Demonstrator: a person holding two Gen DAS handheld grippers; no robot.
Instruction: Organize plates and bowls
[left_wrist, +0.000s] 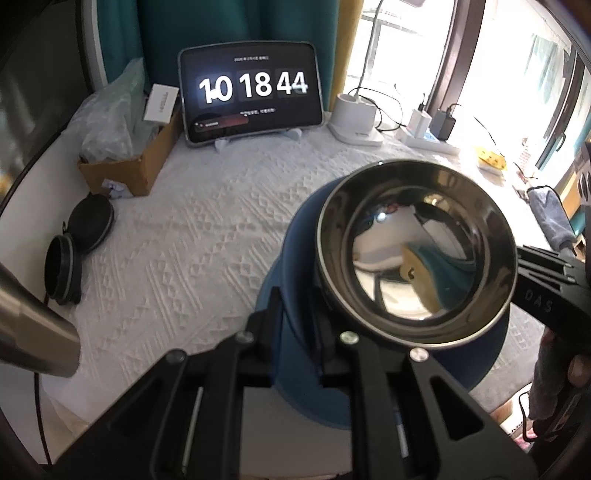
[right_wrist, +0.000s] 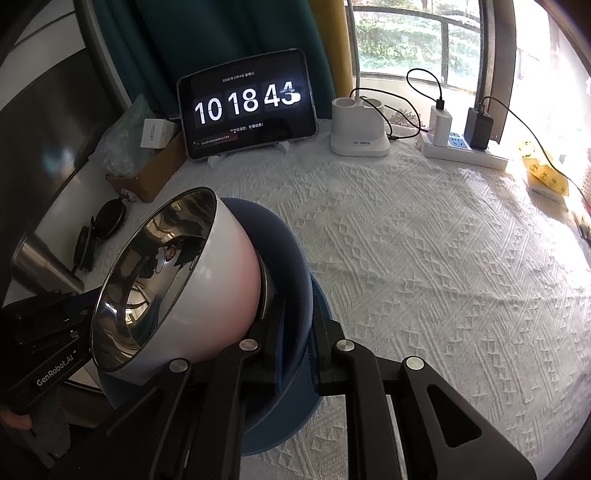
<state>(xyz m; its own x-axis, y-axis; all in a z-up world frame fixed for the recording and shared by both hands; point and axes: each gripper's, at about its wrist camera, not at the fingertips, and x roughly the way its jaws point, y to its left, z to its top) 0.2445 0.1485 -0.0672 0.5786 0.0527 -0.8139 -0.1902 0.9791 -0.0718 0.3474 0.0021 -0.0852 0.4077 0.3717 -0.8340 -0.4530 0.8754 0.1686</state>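
Observation:
A steel bowl with a white outside (left_wrist: 417, 254) (right_wrist: 177, 280) sits tilted inside a stack of blue bowls (left_wrist: 291, 288) (right_wrist: 291, 280) on the white cloth. My left gripper (left_wrist: 295, 339) is shut on the near rim of a blue bowl, just left of the steel bowl. My right gripper (right_wrist: 295, 339) is shut on the blue bowl's rim on the opposite side, with the steel bowl leaning to its left. Each gripper shows in the other's view, the right gripper's body (left_wrist: 546, 291) and the left gripper's body (right_wrist: 40, 343).
A tablet clock (left_wrist: 251, 92) (right_wrist: 247, 103) stands at the back. A cardboard box (left_wrist: 129, 166), black round cases (left_wrist: 77, 236), a metal cup (right_wrist: 40, 266), a white charger dock (right_wrist: 358, 129) and a power strip (right_wrist: 465, 147) line the edges of the white tablecloth (right_wrist: 424, 258).

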